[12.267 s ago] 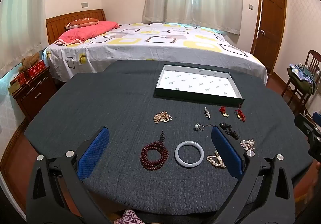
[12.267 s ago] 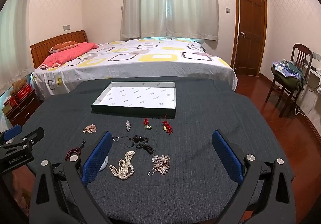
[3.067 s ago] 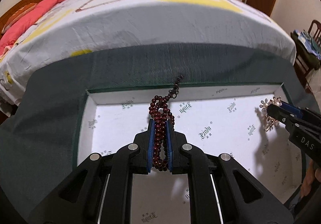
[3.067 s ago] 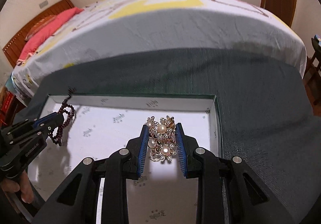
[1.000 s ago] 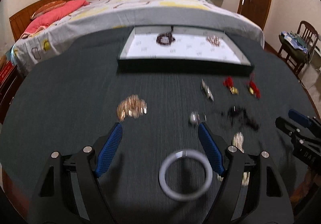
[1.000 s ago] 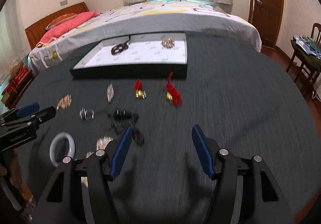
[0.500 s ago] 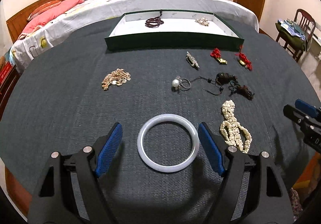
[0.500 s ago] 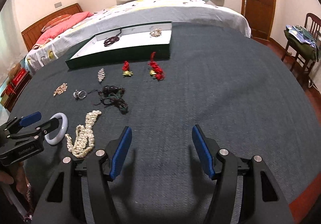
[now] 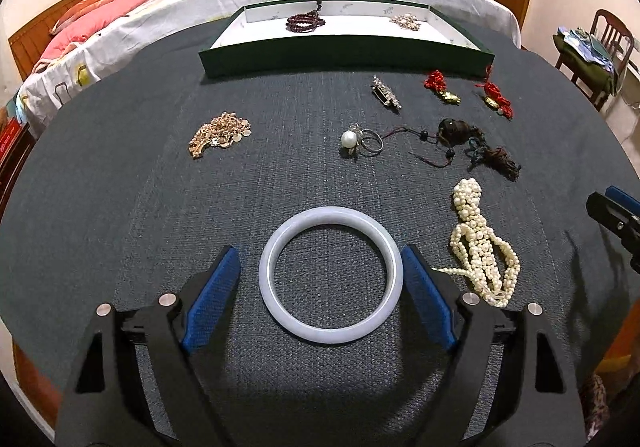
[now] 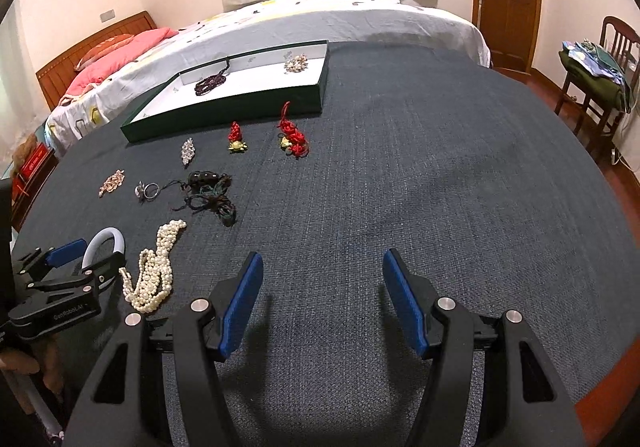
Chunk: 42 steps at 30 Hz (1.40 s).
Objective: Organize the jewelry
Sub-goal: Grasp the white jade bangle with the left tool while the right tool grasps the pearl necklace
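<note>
The left tool sits low over the dark cloth-covered counter, its blue pads spread wide on either side of a pale bangle lying flat between them, not gripped. The right tool is likewise spread apart, with bare cloth between its pads. A pearl necklace lies just right of the left tool; the green tray far ahead holds two pieces.

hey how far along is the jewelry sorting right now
Done: the dark bead bracelet and pearl brooch lie in the tray. In hand: nothing yet; the left gripper, jaws open, straddles the white bangle. Left: the bangle, pearl strand and seven smaller pieces on the cloth.
</note>
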### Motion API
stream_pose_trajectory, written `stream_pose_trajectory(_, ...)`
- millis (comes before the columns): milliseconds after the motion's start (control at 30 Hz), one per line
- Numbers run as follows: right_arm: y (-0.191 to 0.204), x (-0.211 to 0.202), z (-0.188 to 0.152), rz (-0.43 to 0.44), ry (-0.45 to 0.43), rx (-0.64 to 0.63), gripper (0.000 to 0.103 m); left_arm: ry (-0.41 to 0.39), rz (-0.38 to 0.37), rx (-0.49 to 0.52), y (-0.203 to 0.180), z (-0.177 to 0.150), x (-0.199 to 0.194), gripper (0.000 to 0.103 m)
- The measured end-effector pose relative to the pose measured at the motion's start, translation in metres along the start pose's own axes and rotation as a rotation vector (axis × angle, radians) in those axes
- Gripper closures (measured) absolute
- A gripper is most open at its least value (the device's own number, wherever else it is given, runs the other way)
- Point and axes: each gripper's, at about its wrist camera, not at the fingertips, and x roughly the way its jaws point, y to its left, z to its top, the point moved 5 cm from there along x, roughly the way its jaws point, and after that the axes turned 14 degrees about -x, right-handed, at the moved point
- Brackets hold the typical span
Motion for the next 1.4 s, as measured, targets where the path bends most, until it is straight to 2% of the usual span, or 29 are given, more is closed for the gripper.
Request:
stream_pose_trajectory(67,0.000,0.000,0.000,-0.001,0.000,-0.002,0.042,0.003,-0.006,-0.004,0.000,0.000,0.000,0.023)
stream_pose_trajectory(167,0.000,0.000,0.000,-0.002,0.000,-0.005,0.042,0.005,-0.032,0.002,-0.001,-0.001,-0.002,0.034)
stream_pose_trajectory(467,0.001,0.000,0.000,-0.010,0.007,-0.013,0.042,0.010,-0.044,0.018,-0.001,-0.003,-0.002,0.034)
stream_pose_trajectory(733,0.008,0.000,0.004,-0.013,0.011,-0.035,0.042,-0.018,-0.007,-0.001,0.015,0.005,-0.011,0.034)
stream_pose_trajectory(967,0.039,0.002,0.014,0.025,0.014,-0.096,0.042,-0.055,0.042,-0.046,0.047,0.017,-0.023,0.034)
stream_pose_trajectory(1300,0.101,0.013,0.024,0.127,0.036,-0.199,0.042,-0.098,0.106,-0.104,0.090,0.026,-0.038,0.034)
stream_pose_trajectory(1400,0.116,0.016,0.024,0.141,0.042,-0.229,0.034,-0.108,0.123,-0.112,0.098,0.027,-0.041,0.034)
